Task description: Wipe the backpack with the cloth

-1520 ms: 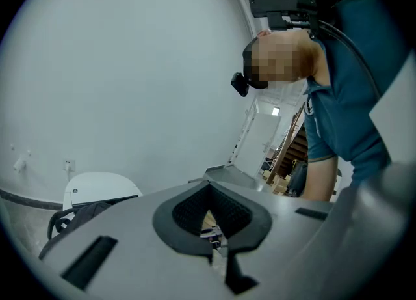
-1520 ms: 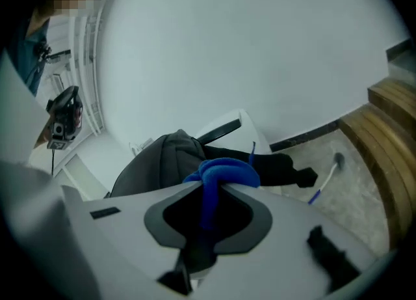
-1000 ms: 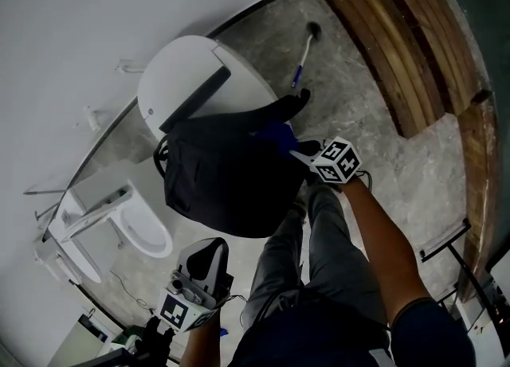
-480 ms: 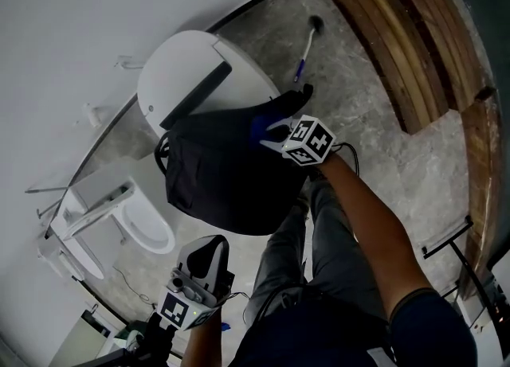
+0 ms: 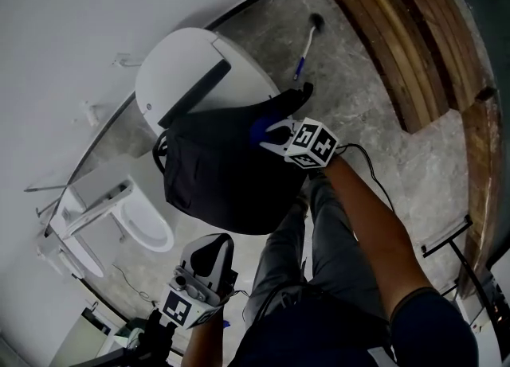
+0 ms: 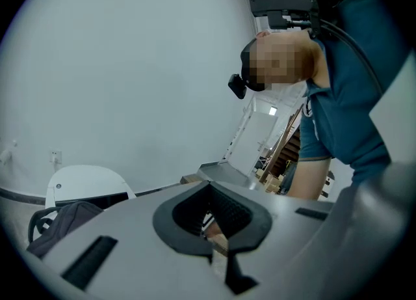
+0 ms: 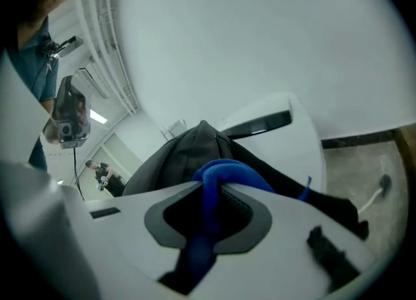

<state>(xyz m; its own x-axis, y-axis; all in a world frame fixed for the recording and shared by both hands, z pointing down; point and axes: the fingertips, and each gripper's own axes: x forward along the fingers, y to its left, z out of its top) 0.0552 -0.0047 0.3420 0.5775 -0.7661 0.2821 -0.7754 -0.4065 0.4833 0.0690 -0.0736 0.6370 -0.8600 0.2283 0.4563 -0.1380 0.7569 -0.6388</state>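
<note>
A black backpack [image 5: 219, 174] rests against a white round-topped piece [image 5: 175, 67] by the wall. My right gripper [image 5: 273, 131] is at the bag's upper right edge, shut on a blue cloth [image 5: 260, 128] that presses on the fabric. In the right gripper view the blue cloth [image 7: 224, 176] bulges from between the jaws of the right gripper [image 7: 208, 217], with the backpack [image 7: 185, 152] just beyond. My left gripper [image 5: 209, 258] hangs low, well clear of the bag, jaws shut on nothing. In the left gripper view the left gripper [image 6: 211, 230] points past the backpack [image 6: 62, 222], seen far left.
A white toilet-like fixture [image 5: 143, 226] stands left of the bag. A brush with a blue handle [image 5: 304, 53] lies on the grey stone floor [image 5: 366, 119]. Wooden steps [image 5: 406, 47] curve along the right. The person's legs [image 5: 319, 238] are below the bag.
My right gripper has carried the blue cloth left and slightly up along the backpack's upper edge. The left gripper has hardly moved.
</note>
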